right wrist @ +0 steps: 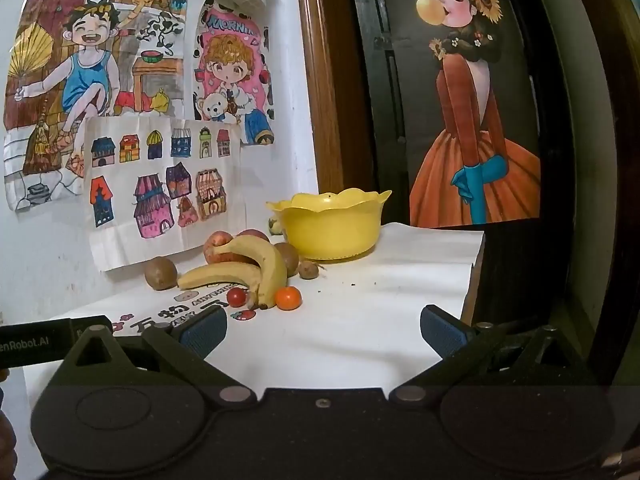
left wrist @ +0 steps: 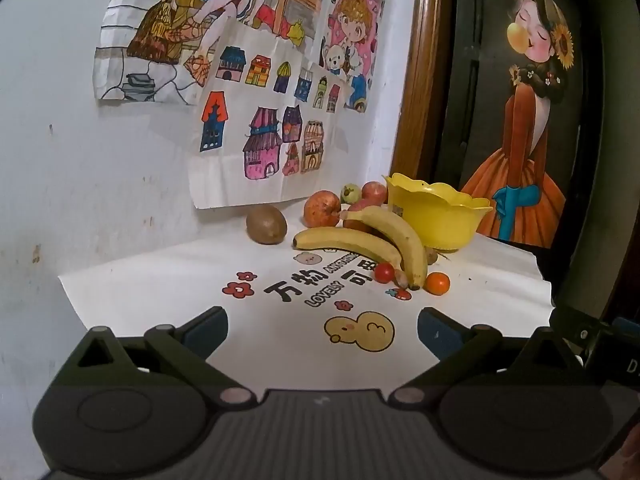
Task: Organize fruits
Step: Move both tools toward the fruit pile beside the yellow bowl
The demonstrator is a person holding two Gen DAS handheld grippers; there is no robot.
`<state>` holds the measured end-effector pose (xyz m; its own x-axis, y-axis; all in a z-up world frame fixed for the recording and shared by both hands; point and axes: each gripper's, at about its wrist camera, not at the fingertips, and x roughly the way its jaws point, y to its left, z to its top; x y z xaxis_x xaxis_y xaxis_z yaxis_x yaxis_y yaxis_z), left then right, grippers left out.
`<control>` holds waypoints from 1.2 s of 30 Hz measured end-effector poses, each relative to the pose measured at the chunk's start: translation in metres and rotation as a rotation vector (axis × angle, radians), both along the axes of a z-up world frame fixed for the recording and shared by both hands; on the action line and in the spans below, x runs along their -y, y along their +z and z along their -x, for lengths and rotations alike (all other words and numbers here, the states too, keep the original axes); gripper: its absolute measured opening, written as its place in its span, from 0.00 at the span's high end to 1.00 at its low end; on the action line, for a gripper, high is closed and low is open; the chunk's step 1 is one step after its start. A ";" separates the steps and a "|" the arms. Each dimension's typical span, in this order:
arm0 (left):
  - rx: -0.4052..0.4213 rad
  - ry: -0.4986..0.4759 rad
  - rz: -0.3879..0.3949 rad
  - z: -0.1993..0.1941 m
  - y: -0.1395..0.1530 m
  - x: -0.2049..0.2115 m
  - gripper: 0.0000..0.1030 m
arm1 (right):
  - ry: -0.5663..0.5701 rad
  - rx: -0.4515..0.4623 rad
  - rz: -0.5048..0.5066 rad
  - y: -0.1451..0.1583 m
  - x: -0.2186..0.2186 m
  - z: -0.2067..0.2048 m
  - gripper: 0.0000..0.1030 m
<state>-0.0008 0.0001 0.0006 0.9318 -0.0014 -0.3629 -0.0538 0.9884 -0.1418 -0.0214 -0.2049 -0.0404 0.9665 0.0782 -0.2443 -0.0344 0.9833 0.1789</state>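
1. Left gripper: jaws spread wide, nothing between the blue pads. It hangs over the near part of the white tablecloth, above the printed duck motif, well short of the fruit.
2. Right gripper: jaws likewise spread wide and empty. It sits over the near, plain part of the tablecloth, apart from the fruit. The body of the left gripper shows at the left edge of the right wrist view.
3. Yellow bowl: scalloped rim, upright, at the far right of the cloth. Its inside is not visible, so its contents cannot be told.
4. Two bananas: joined at the stem, lying just left of the bowl and nearer to the grippers, stem end pointing to the near side.
5. Cherry tomato: red, touching the near-left side of the banana stem.
6. Small orange: just right of the stem end.
7. Kiwi: brown, far left of the group, close to the wall, apart from the bananas.
8. Red apples: behind the bananas, between the kiwi and the bowl. A small green fruit lies farther back beside the bowl's left side.
9. Small brown fruit: on the cloth just near-left of the bowl base.
10. Drawings: coloured paper sheets fixed to the white wall behind the fruit.
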 end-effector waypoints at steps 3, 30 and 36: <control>-0.001 0.000 0.000 -0.001 0.000 0.000 0.00 | 0.001 -0.004 -0.001 -0.001 0.000 0.001 0.01; -0.015 -0.003 0.002 0.002 -0.020 -0.001 0.00 | 0.008 -0.031 -0.009 -0.006 -0.001 0.001 0.01; -0.021 -0.003 0.002 0.002 -0.018 0.001 0.00 | 0.014 -0.041 -0.007 -0.009 -0.003 0.001 0.01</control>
